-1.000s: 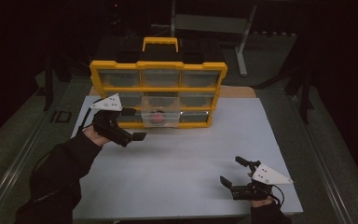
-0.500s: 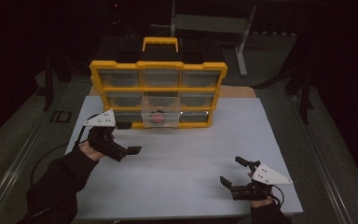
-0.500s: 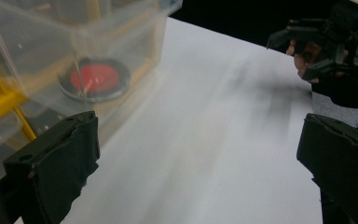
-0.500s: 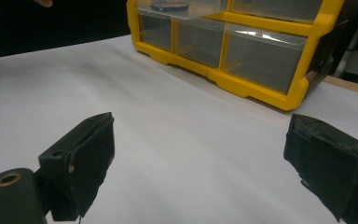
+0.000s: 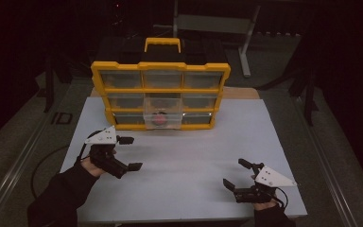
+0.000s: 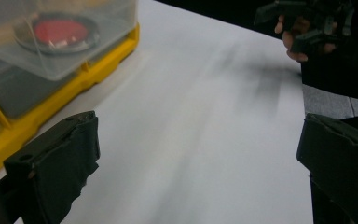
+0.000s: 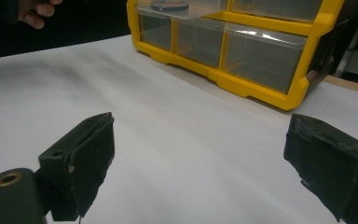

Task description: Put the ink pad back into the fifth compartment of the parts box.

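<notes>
Organizer (image 5: 160, 92) with 1 drawer (image 5: 162, 116) pulled out, and 2 hand-held grippers over the white table (image 5: 194, 151). Compared with the views 1.0 s and 0.5 s earlier, the left gripper (image 5: 129, 152) has drawn back from the front of the organizer toward the near left part of the table and now lies well apart from the drawer; the right gripper (image 5: 235, 174) has not moved. Both sets of jaws stand wide apart and hold nothing, as the left gripper view and right gripper view confirm. The retreat suggests that the step at the drawer is finished or paused, the drawer being left open.

The drawer sits in the middle column of the bottom row, projecting toward the person; its long axis runs front to back, open end facing the near table edge. Inside lies a round red object (image 6: 59, 31), flat on the drawer floor. The organizer's own long axis runs left to right, handle (image 5: 162, 44) uppermost at the rear.
</notes>
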Demonstrator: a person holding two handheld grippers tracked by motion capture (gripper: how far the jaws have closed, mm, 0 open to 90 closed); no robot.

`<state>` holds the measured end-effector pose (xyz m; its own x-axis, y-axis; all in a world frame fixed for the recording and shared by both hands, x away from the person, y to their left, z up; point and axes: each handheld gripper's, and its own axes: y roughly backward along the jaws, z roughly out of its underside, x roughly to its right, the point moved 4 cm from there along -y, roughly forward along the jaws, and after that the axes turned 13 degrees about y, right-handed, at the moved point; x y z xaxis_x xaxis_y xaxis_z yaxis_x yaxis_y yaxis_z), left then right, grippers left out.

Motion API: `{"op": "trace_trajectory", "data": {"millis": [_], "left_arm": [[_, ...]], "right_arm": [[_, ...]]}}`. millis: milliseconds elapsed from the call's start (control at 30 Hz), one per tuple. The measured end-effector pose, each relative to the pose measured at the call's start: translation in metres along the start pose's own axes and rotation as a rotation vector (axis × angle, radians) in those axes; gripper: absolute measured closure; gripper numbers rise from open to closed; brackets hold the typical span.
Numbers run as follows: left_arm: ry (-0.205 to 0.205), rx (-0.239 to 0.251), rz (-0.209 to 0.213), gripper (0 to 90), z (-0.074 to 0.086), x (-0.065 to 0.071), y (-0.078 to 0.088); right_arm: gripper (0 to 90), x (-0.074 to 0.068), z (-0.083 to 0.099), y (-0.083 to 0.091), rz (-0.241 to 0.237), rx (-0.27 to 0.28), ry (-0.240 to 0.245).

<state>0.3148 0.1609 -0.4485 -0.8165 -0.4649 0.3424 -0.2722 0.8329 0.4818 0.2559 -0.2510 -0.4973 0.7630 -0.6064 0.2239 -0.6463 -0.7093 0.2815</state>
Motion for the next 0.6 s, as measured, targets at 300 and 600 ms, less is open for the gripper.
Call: {"op": "trace_trajectory", "data": {"millis": [300,600], "left_arm": [[-0.003,0.000,0.011,0.2,0.020,0.003,0.001],[0.014,0.000,0.014,0.2,0.044,0.005,0.003]], "right_arm": [[8.9,-0.001,0.000,0.000,-0.002,-0.001,0.000],[8.9,-0.001,0.000,-0.001,-0.002,-0.005,0.001]]}}
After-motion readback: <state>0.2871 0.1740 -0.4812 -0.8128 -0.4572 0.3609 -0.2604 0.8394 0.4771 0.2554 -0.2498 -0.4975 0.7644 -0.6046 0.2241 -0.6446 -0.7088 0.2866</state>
